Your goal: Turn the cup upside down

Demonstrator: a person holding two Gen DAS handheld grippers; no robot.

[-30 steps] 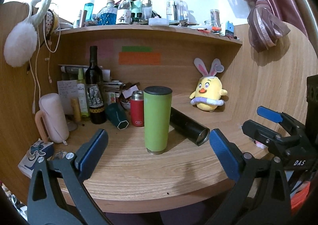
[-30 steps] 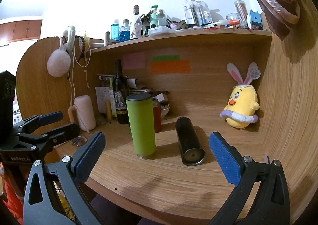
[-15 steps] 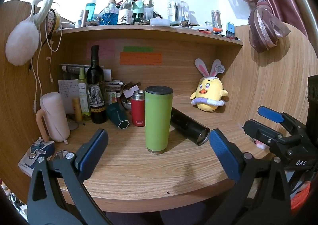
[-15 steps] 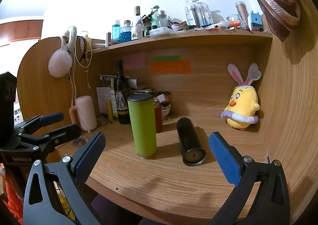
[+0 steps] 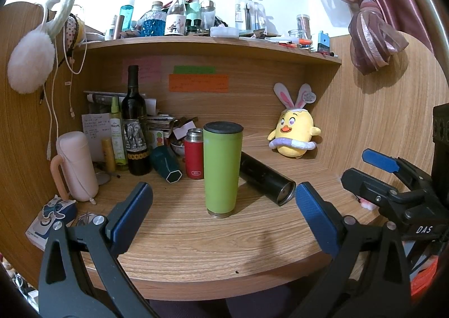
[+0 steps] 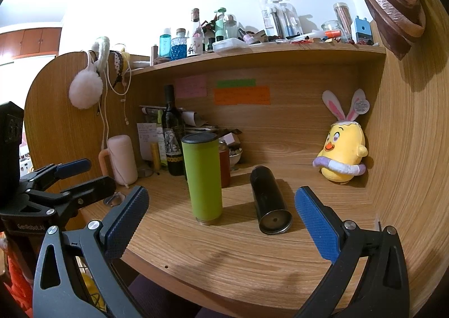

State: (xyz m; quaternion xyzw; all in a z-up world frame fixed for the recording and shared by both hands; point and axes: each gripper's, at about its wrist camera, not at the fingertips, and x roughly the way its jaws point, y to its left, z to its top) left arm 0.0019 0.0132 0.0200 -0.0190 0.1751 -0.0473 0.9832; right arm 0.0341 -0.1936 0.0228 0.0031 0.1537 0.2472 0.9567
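Observation:
A tall green cup (image 5: 221,170) with a black lid stands upright on the wooden desk (image 5: 224,239); it also shows in the right wrist view (image 6: 203,179). A black cylinder (image 5: 265,177) lies on its side just right of it, its open end toward me (image 6: 273,204). My left gripper (image 5: 223,209) is open and empty, in front of the green cup and apart from it. My right gripper (image 6: 221,217) is open and empty, in front of the cup and the black cylinder. Each gripper shows at the edge of the other's view.
Behind the cup stand a red flask (image 5: 194,153), a wine bottle (image 5: 135,127), a dark teal cup on its side (image 5: 165,162) and a pink mug (image 5: 75,166). A yellow plush chick (image 5: 293,132) sits at the back right. A cluttered shelf (image 5: 213,42) runs overhead.
Both grippers have drifted very slightly; the cup and cylinder have not moved.

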